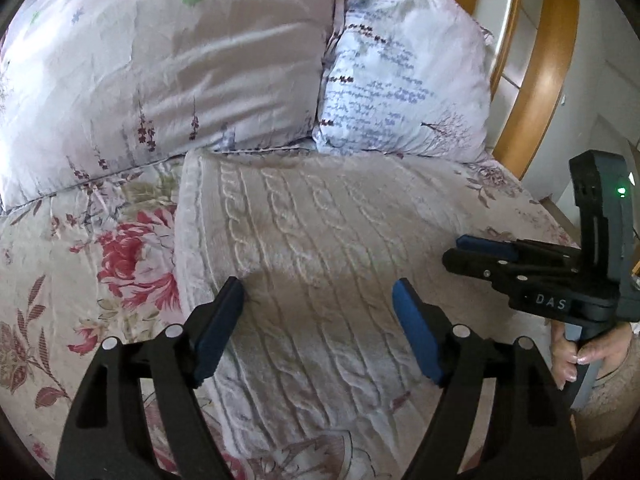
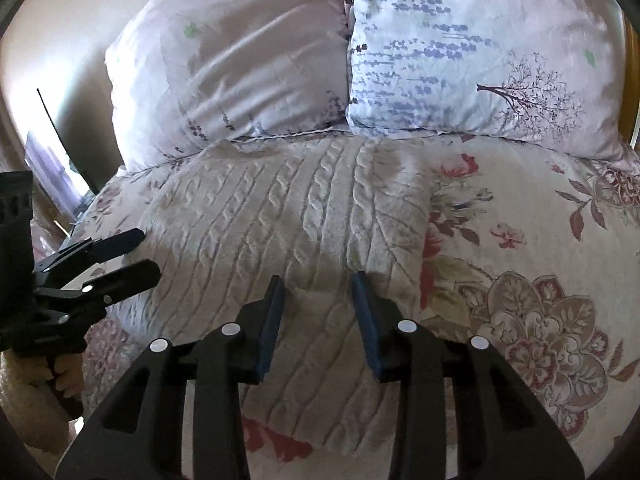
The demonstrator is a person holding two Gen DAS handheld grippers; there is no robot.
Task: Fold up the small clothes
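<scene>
- left gripper (image 1: 318,300): jaws wide apart, holding nothing, over the knit's (image 1: 320,240) near half.
- knit: flat on the bed (image 1: 60,280), cables running toward 12 o'clock, far edge at the pillows (image 1: 168,72).
- right gripper (image 2: 318,292): jaws partly apart, empty; whether the pads touch cloth is unclear.

Left gripper (image 1: 318,300): we carry black arms, blue pads, silver rivets.
Right gripper (image 2: 318,292): we see white "DAS" lettering, a green light.
</scene>
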